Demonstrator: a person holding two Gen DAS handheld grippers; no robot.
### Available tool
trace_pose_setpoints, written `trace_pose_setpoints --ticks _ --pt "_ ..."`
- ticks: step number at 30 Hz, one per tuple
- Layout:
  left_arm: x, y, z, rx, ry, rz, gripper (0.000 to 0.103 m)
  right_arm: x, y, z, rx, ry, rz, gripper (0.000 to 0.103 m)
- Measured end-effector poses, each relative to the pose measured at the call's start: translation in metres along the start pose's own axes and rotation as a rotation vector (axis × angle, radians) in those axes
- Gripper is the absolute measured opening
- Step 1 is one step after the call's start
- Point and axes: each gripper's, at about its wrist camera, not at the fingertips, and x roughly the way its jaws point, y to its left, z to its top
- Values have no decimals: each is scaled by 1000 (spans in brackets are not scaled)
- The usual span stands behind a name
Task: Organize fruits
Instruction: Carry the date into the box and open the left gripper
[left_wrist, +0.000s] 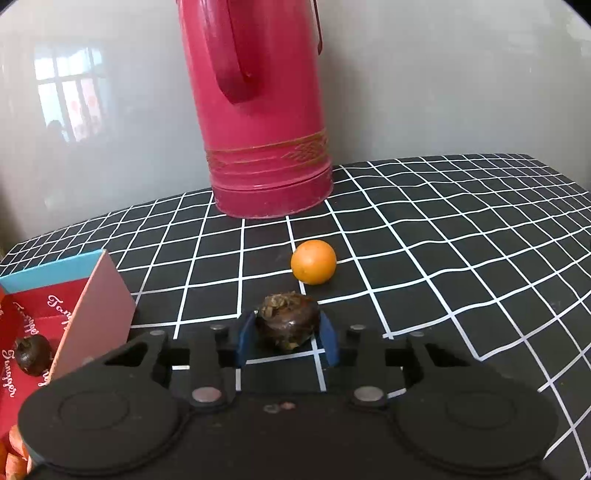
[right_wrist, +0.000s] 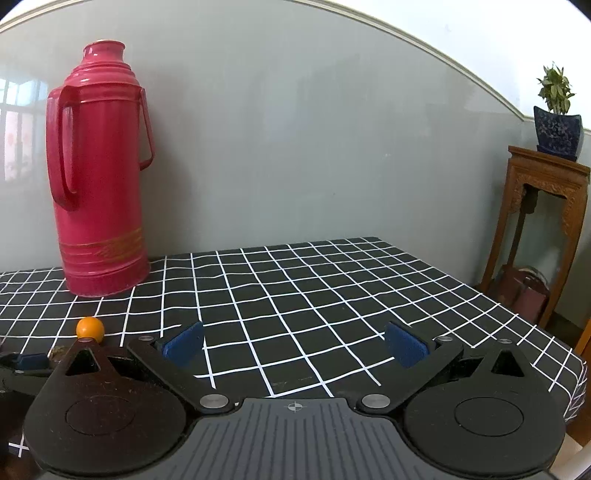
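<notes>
The left gripper (left_wrist: 287, 338) has its blue pads snug against a small dark brown water chestnut (left_wrist: 288, 320) on the black checked tablecloth (left_wrist: 443, 258). I think it should squeeze gently, lift straight up, then go to the red cardboard box (left_wrist: 44, 321). The little round orange fruit (left_wrist: 313, 261) waits farther back. The right gripper (right_wrist: 293, 343) is wide open, holding nothing.

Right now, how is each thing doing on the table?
Left gripper: closed on the brown fruit.
Right gripper: open, empty.
Orange: loose on the cloth.
Red box: open, one brown fruit inside.
Flask: upright.
</notes>
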Motion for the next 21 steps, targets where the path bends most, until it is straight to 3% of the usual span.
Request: trace_pose_setpoints --ticks 11,21 --pt "-25 3 0 16 -54 10 29 2 0 0 3 16 17 103" --pt "-70 18 -8 59 -165 122 29 -4 12 -1 -7 15 64 103"
